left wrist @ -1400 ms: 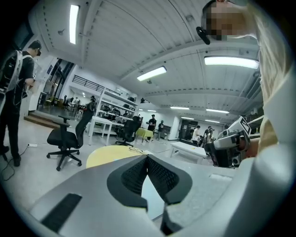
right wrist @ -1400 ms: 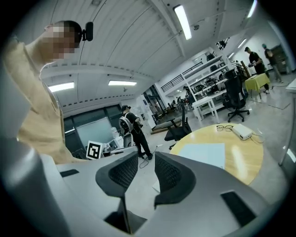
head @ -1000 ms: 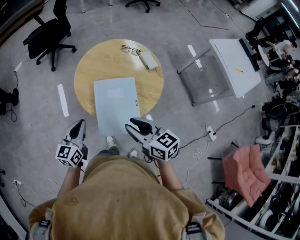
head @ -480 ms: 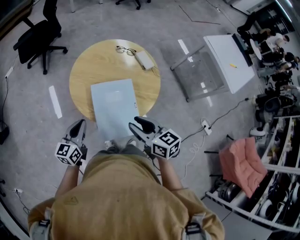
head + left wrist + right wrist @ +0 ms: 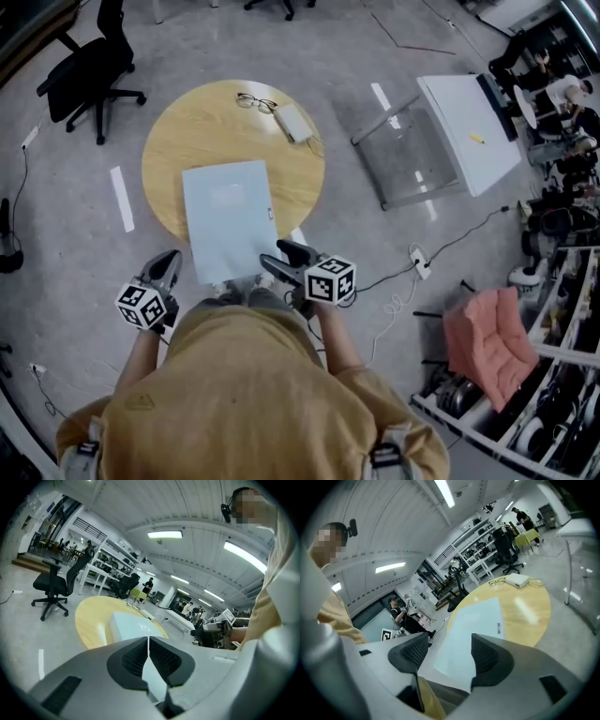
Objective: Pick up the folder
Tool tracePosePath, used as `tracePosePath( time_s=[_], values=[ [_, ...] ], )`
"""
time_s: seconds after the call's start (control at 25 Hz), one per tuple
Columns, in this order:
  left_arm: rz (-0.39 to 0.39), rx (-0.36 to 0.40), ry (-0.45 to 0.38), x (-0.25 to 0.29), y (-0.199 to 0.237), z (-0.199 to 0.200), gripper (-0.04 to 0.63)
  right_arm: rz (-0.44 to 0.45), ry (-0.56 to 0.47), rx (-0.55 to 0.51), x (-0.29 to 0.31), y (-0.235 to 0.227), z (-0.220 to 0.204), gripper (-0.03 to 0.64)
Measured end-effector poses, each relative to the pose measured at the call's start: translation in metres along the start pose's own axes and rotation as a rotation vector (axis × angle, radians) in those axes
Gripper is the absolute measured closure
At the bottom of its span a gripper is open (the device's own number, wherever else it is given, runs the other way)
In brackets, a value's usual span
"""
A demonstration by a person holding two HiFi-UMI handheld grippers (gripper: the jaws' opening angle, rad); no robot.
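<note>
A pale blue folder (image 5: 229,221) lies flat on the round wooden table (image 5: 187,141), its near end hanging over the table's front edge. My right gripper (image 5: 281,258) is at the folder's near right corner, and its jaws are opening. In the right gripper view the folder (image 5: 474,629) shows in the gap of the right gripper (image 5: 450,652), and neither pad touches it. My left gripper (image 5: 167,267) hangs left of the folder's near end, off the table, shut with nothing held. In the left gripper view the left gripper (image 5: 149,644) has its pads together, with the folder (image 5: 131,624) beyond them.
A pair of glasses (image 5: 255,99) and a small white case (image 5: 295,122) lie at the table's far side. A black office chair (image 5: 89,61) stands far left. To the right are a clear table (image 5: 412,155), a white desk (image 5: 469,122), floor cables (image 5: 422,264) and a pink cushion (image 5: 483,339).
Both grippers have sunk lower. The right one has come to the folder's near right corner and its jaws have spread wider. The left gripper stays shut.
</note>
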State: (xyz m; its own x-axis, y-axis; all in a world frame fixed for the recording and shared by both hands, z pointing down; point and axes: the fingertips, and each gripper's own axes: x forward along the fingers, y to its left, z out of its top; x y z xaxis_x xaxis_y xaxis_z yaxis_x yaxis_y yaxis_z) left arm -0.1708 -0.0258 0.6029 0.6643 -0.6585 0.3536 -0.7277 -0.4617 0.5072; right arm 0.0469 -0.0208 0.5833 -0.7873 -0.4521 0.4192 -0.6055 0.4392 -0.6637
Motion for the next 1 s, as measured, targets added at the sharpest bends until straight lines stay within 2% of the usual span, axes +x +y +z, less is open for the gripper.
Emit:
tracePosePath(
  time_s=[0.28, 0.48, 0.64, 0.8, 1.0],
  values=[
    [0.015, -0.100, 0.067, 0.009, 0.010, -0.026, 0.562, 0.003, 0.060, 0.119, 0.005, -0.048, -0.024, 0.320],
    [0.010, -0.168, 0.098, 0.016, 0.007, -0.043, 0.485, 0.004, 0.085, 0.172, 0.004, -0.067, -0.031, 0.313],
    [-0.009, -0.245, 0.074, 0.022, 0.008, -0.050, 0.418, 0.024, 0.151, 0.196, 0.008, -0.078, -0.047, 0.299],
    [-0.030, -0.308, 0.112, 0.032, 0.015, -0.065, 0.344, 0.047, 0.166, 0.283, 0.012, -0.093, -0.060, 0.287],
    [-0.064, -0.459, 0.130, 0.037, 0.027, -0.094, 0.285, 0.086, 0.190, 0.366, 0.020, -0.105, -0.078, 0.278]
  ],
)
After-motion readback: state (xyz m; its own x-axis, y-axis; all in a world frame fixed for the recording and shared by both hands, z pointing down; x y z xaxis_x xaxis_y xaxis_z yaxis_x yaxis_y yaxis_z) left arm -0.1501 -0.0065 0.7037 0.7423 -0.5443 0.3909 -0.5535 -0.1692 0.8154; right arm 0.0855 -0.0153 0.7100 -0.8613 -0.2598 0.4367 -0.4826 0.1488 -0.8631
